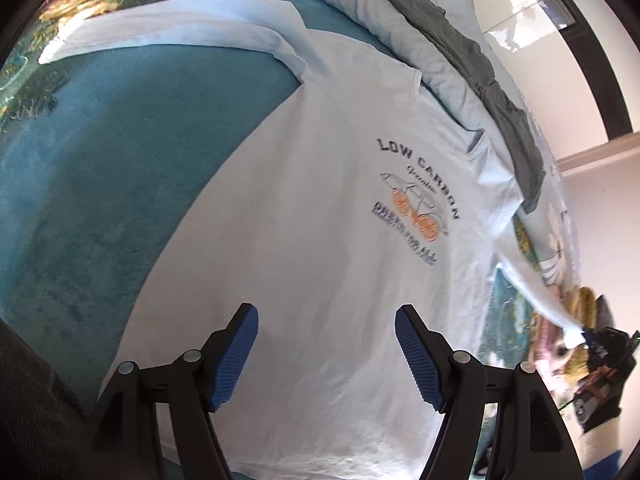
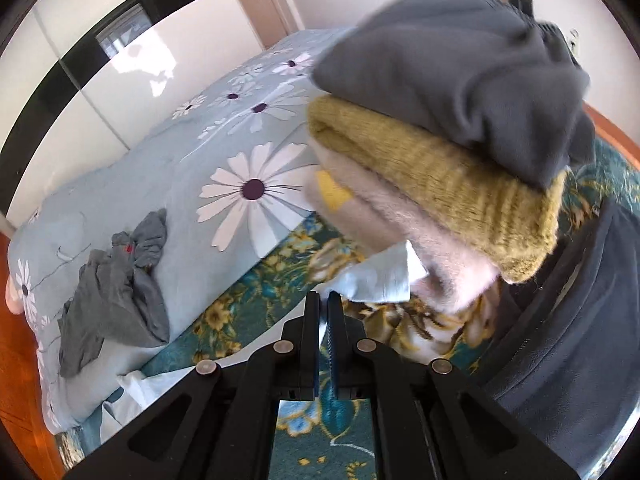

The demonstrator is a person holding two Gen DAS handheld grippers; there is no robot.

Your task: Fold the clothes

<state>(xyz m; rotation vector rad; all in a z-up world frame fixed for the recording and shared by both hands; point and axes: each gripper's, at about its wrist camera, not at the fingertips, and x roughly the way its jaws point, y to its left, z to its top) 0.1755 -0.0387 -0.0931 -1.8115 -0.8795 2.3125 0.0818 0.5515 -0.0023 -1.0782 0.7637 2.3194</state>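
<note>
Left wrist view: the left hand-held gripper [image 1: 326, 354], jaws apart and empty, hangs over the white T-shirt [image 1: 320, 208] spread across frame centre on the bed [image 1: 80, 200].

Right wrist view: the right hand-held gripper [image 2: 324, 320], jaws together, seems to pinch the shirt's sleeve [image 2: 376, 276]; lifting it could topple the folded stack [image 2: 440, 152] close above it.

Spread flat on the blanket [image 1: 80, 168]: a T-shirt [image 1: 320, 220], one sleeve reaching left. Behind it, along the quilt [image 2: 132, 200] edge, a crumpled garment [image 1: 480, 80]. To the right, stacked on the blanket, three folded sweaters [image 2: 440, 184], with the T-shirt's other sleeve [image 2: 380, 276] lifted just before them.
</note>
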